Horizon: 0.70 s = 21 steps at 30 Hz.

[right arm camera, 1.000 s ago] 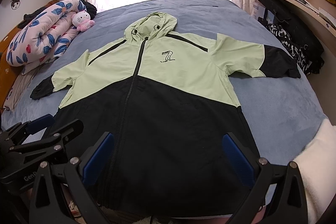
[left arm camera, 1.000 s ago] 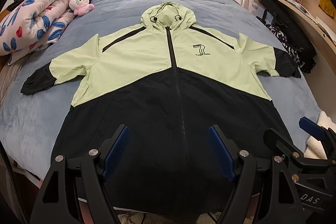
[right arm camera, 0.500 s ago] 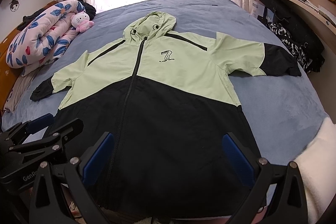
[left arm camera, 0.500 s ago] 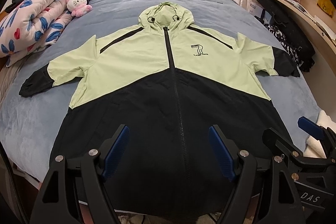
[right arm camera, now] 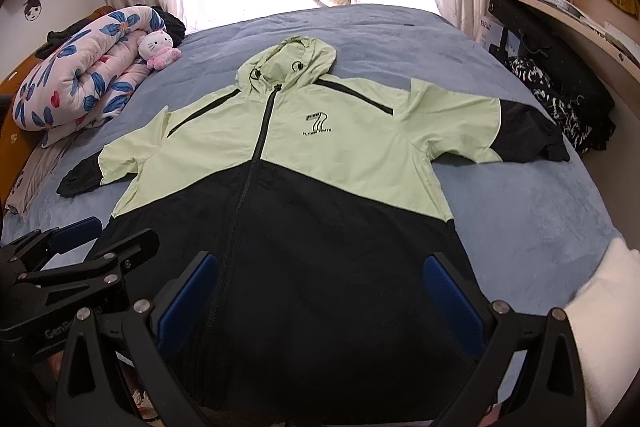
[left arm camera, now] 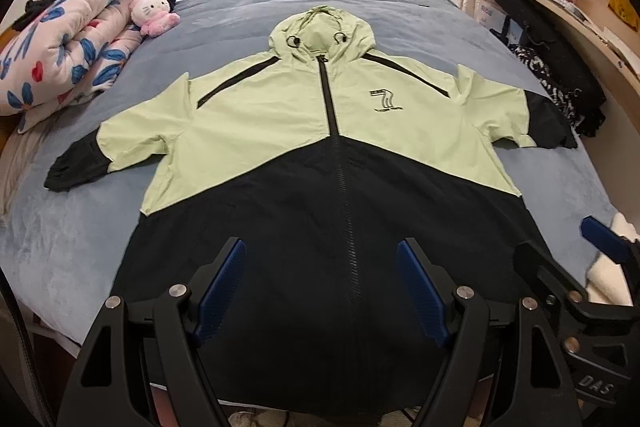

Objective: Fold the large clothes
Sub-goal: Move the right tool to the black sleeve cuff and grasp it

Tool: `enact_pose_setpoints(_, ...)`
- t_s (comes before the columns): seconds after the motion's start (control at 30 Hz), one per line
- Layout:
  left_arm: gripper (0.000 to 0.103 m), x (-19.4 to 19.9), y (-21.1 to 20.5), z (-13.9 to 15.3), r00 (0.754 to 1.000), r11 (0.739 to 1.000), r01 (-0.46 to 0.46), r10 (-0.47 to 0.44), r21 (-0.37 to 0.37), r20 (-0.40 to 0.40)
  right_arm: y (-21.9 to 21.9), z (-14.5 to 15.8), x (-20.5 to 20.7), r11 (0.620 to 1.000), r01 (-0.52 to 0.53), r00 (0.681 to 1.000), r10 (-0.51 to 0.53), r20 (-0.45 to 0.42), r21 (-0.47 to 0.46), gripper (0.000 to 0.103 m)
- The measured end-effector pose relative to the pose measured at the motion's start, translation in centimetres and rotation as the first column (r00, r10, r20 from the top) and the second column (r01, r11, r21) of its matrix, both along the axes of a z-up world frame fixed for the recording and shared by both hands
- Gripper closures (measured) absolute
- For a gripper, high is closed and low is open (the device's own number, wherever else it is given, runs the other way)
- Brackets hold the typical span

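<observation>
Green and black, the hooded jacket [left arm camera: 320,155] lay flat on the blue bed [left arm camera: 72,243], zipped, sleeves out. Nothing was folded yet. The left tool [left arm camera: 320,283] and right tool [right arm camera: 320,291] were wide open, empty.

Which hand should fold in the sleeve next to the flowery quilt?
Probably the left. The left gripper hangs open over the jacket hem on the quilt side; the right gripper, also open, is nearer the other sleeve.
</observation>
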<state>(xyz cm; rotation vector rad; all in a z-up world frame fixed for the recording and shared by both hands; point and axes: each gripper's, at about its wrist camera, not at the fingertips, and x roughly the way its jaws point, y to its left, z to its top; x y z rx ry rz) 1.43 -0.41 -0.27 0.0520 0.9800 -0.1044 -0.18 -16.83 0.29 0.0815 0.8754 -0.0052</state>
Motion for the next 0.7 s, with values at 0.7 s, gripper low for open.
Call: enact_pose_setpoints(0.7,0.024,3.8,-2.5,9.6,0.981,0.998,0.063,-0.06,-0.007,0.183,-3.5,13.6,1.9,0.974,0.122,0.939,-0.052,0.34,-0.189,0.0)
